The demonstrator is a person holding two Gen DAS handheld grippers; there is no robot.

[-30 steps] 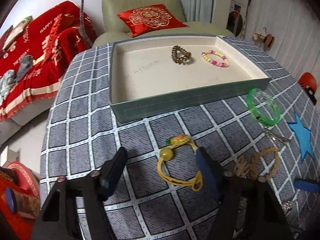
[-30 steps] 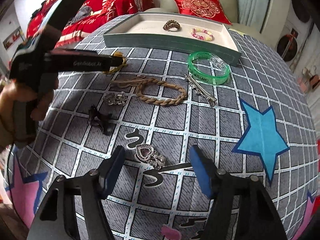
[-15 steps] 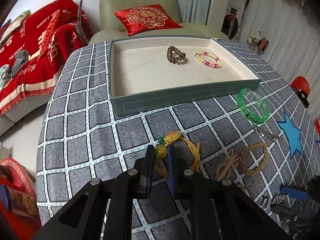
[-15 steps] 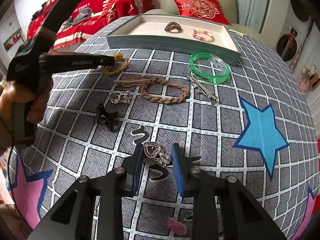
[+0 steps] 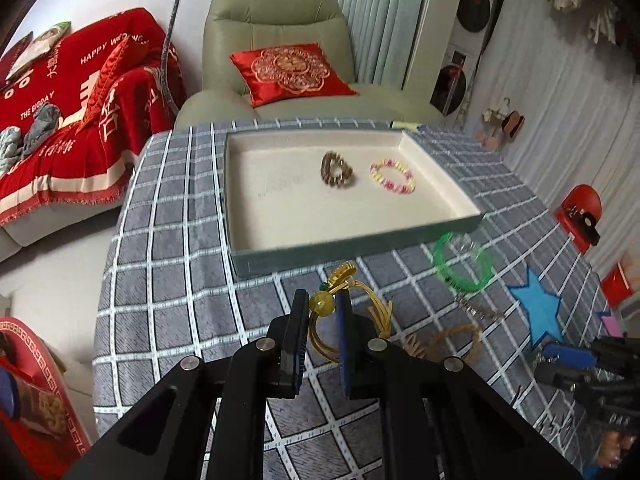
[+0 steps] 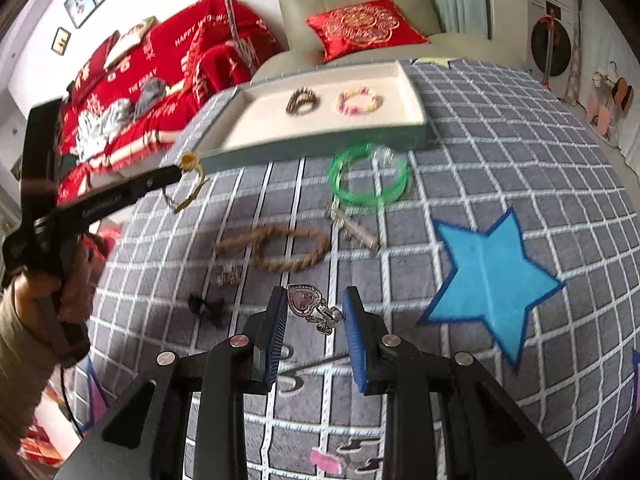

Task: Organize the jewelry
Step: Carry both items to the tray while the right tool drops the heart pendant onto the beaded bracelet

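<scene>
Left gripper (image 5: pixel 322 308): jaws narrow, clamped on the yellow cord bracelet (image 5: pixel 348 316), held above the checked cloth (image 5: pixel 168 280) just before the tray (image 5: pixel 360 242). Right gripper (image 6: pixel 314 310): jaws narrow, pinching the silver heart charm (image 6: pixel 306 300) over the cloth. Tray contents: brown bead bracelet (image 5: pixel 337 169), pink-yellow bead bracelet (image 5: pixel 393 176); green bangle (image 5: pixel 462 266) lies on cloth beside tray.

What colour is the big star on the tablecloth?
The star is bright blue with a darker blue edge, clearest in the right wrist view.
</scene>
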